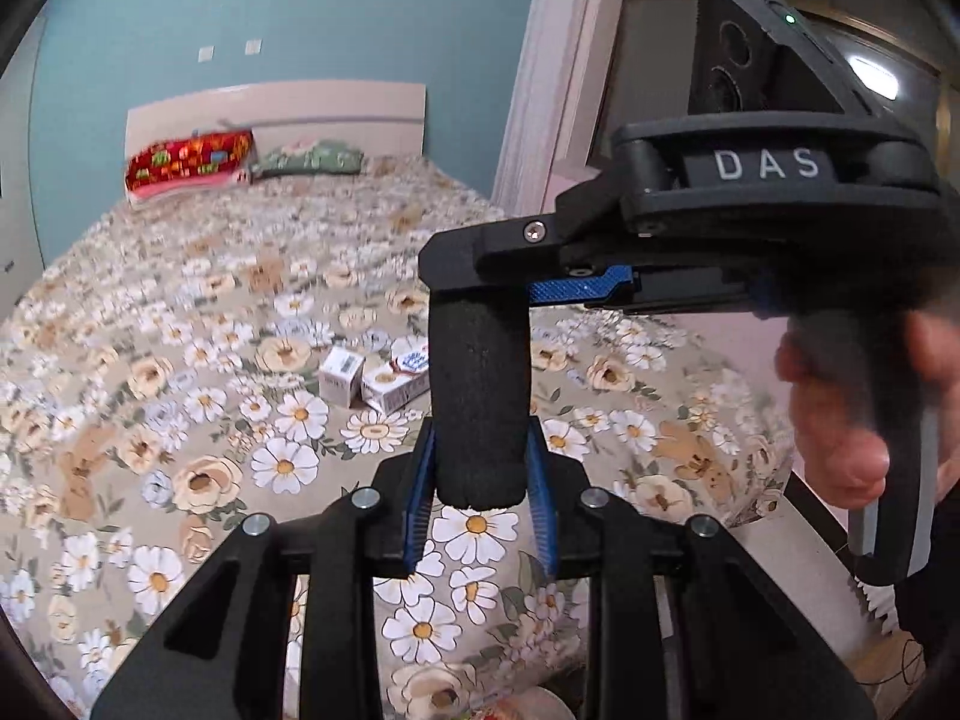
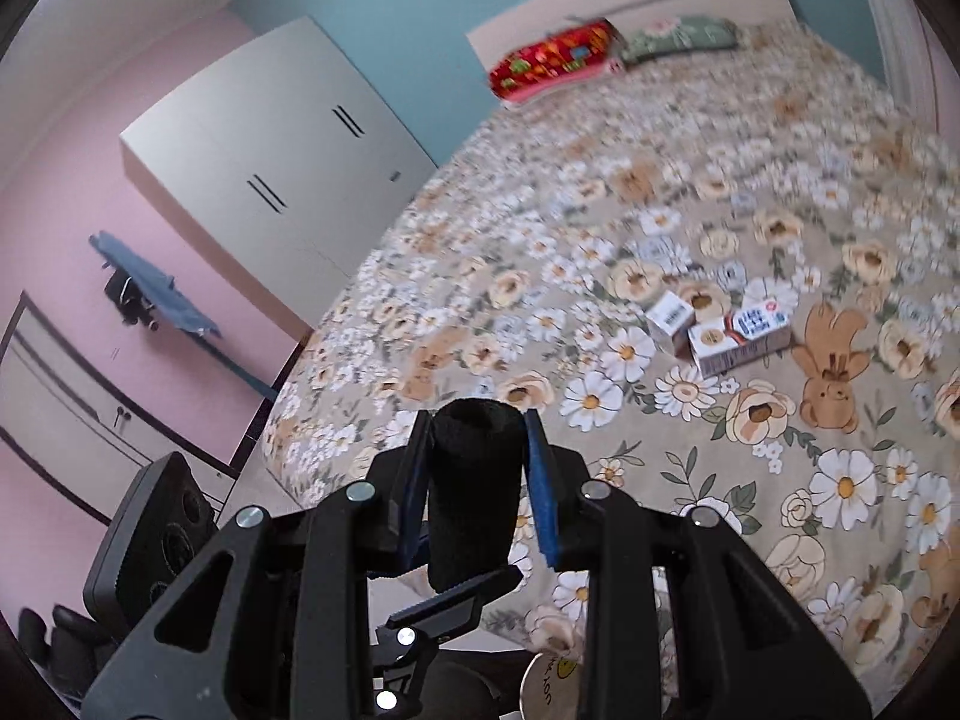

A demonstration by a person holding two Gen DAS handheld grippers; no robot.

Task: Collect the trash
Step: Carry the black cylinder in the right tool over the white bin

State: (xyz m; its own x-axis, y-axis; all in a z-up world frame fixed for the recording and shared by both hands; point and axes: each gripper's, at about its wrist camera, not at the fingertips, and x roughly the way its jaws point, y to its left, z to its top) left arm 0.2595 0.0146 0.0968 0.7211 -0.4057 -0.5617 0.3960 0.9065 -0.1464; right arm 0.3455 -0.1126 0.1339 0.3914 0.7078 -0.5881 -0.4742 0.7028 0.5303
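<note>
Two small white cartons lie side by side on the flowered bedspread: a plain one (image 1: 341, 373) (image 2: 669, 319) and one with a blue and red label (image 1: 397, 379) (image 2: 739, 337). My left gripper (image 1: 480, 468) is shut on a black foam handle (image 1: 480, 396) of the other gripper device, well short of the cartons. My right gripper (image 2: 477, 450) is shut on a black foam handle (image 2: 471, 492) as well, above the near edge of the bed. A hand (image 1: 840, 420) holds the right device.
The bed (image 1: 180, 312) fills most of both views, with a red pillow (image 1: 189, 159) and a green pillow (image 1: 309, 159) at the headboard. A white wardrobe (image 2: 270, 162) and pink wall stand left. A round lidded container (image 2: 549, 684) sits low beside the bed.
</note>
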